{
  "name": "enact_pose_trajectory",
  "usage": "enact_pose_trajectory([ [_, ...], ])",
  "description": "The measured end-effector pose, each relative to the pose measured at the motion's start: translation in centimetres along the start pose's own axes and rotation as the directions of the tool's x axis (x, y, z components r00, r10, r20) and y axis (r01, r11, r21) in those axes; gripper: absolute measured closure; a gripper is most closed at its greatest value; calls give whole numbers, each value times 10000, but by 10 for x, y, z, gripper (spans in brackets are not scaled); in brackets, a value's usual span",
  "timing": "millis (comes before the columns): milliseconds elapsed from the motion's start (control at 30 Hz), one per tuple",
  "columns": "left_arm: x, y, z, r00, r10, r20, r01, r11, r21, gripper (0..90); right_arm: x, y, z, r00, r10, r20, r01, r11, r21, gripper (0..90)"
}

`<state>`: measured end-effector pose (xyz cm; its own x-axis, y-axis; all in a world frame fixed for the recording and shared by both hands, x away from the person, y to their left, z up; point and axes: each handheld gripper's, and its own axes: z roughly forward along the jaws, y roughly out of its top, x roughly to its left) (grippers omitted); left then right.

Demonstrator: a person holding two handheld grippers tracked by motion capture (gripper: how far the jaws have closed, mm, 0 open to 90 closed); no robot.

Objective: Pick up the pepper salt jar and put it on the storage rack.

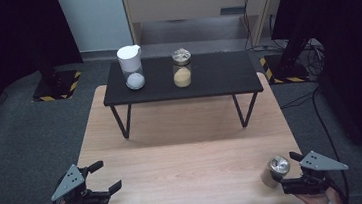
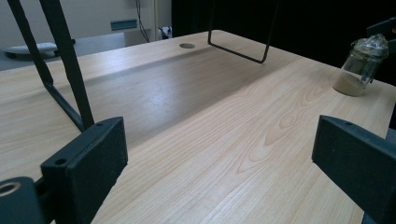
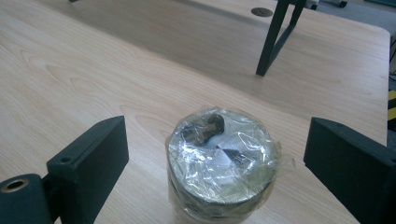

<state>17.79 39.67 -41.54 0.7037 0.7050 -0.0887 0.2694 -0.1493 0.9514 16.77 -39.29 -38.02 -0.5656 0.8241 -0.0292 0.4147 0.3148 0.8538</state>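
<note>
A small glass jar (image 1: 277, 167) with a foil-and-film wrapped lid stands near the front right corner of the wooden table (image 1: 189, 151). My right gripper (image 1: 287, 173) reaches around it. In the right gripper view the jar (image 3: 223, 156) sits between the two black jaws, with a gap showing on each side, so the right gripper (image 3: 217, 161) is open. My left gripper (image 1: 108, 175) rests at the front left corner, open with nothing between its jaws. From the left gripper (image 2: 219, 154) view the jar (image 2: 362, 65) stands far off across the table, with tan powder in its bottom.
A low black stand (image 1: 226, 75) sits on the far half of the table. On it are a jar with a white lid (image 1: 132, 69) and a jar of tan powder (image 1: 182, 70). Its thin black legs (image 2: 70, 70) rise near my left gripper.
</note>
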Motion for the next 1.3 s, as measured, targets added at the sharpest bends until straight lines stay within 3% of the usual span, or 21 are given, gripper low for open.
enact_pose_trajectory([
  [267, 0, 0, 0, 10000, -5, 9, 5, 10000, 7, 26, -6, -3, 9, 9999, -113, -95, 115, 9996, 250, 123],
  [733, 0, 0, 0, 10000, -1, 3, 1, 10000, 14, 26, -12, -14, 16, 9990, -181, -408, 183, 9998, 46, 320],
  [967, 0, 0, 0, 10000, -11, -1, 11, 10000, 11, 26, -13, -20, 16, 9990, -68, -440, 59, 9998, -205, 337],
  [1300, 0, 0, 0, 10000, 4, 23, -4, 10000, 5, 26, -13, -10, 17, 9984, -257, -507, 261, 9996, 69, 340],
])
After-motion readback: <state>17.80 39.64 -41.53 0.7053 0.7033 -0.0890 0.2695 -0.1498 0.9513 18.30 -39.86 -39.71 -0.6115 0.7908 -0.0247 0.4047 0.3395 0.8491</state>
